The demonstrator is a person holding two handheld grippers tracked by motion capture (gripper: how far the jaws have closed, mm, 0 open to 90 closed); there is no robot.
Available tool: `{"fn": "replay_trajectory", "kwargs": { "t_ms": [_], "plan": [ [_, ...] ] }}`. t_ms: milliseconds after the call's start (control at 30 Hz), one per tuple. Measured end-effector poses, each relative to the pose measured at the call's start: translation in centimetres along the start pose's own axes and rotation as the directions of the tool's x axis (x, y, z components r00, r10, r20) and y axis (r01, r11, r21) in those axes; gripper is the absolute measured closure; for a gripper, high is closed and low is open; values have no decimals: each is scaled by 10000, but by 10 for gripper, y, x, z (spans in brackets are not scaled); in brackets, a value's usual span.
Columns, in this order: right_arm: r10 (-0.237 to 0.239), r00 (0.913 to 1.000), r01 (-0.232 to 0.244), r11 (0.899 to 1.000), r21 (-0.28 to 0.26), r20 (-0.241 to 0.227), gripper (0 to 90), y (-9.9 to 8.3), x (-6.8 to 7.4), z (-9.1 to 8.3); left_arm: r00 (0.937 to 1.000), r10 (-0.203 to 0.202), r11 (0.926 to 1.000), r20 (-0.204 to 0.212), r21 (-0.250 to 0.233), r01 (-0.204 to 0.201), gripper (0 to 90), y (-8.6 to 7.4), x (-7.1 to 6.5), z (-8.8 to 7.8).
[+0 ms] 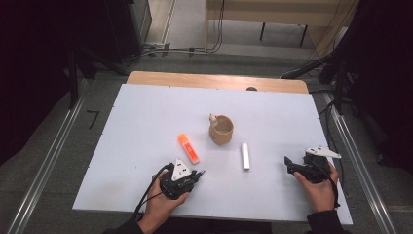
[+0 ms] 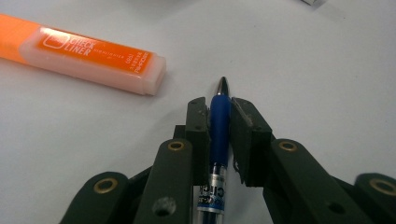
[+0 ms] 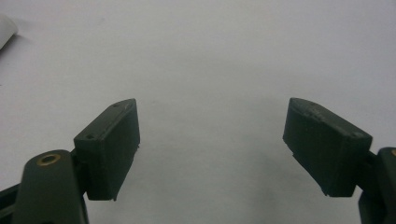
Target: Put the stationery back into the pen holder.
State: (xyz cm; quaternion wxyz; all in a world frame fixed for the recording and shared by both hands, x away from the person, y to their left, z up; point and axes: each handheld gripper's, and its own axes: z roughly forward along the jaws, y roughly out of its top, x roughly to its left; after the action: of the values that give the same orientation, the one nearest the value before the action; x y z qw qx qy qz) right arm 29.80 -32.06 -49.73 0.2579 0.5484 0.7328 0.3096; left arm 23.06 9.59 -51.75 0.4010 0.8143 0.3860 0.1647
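At about seven o'clock on the white table (image 1: 146, 126), the left gripper (image 1: 197, 174) sits low in the person's left hand (image 1: 158, 207), its grey three-cornered plate on top and a cable trailing back toward the near edge. In the left gripper view its jaws are clamped on a blue ballpoint pen (image 2: 218, 135); the pads press both sides of the blue grip section, the silver tip pokes out just past them and lies close to the table surface, and the printed clear barrel runs back between the linkage arms. Just beyond that gripper, toward eleven o'clock of it, lies an orange highlighter (image 1: 188, 148), flat on the table, near the pen tip but apart from it. Near the table's centre stands a small wooden cup (image 1: 221, 129), upright, with a little knob or figure at its rim on the ten o'clock side; its inside looks pale, and whether anything lies in it I cannot tell. At about four o'clock of the cup lies a white stick-shaped object (image 1: 245, 156), lengthwise, well apart from both grippers. At about four o'clock on the table the right gripper (image 1: 288, 163) rests in the right hand (image 1: 319, 187), its jaws spread wide over bare tabletop with nothing between them.
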Motion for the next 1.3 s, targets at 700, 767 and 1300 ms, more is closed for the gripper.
{"fn": "replay_trajectory", "kwargs": {
  "t_ms": [700, 767, 1300],
  "plan": [
    [2, 10000, -2, 10000, -16, -8, 172, 0, -1, -1, 9906, -1082, 9919, 840, -568, 1132, 815, 8, 15, -7],
    [-11, 10000, 11, 10000, -19, -9, 172, 0, -1, 0, 9875, -1252, 9885, 960, -733, 1325, 815, 11, 17, -10],
    [-9, 9998, 4, 9996, -299, -198, 172, 1, 5, -5, 9718, -1801, 9669, 1522, -1541, 2033, 815, 30, 28, -19]
  ]
}}
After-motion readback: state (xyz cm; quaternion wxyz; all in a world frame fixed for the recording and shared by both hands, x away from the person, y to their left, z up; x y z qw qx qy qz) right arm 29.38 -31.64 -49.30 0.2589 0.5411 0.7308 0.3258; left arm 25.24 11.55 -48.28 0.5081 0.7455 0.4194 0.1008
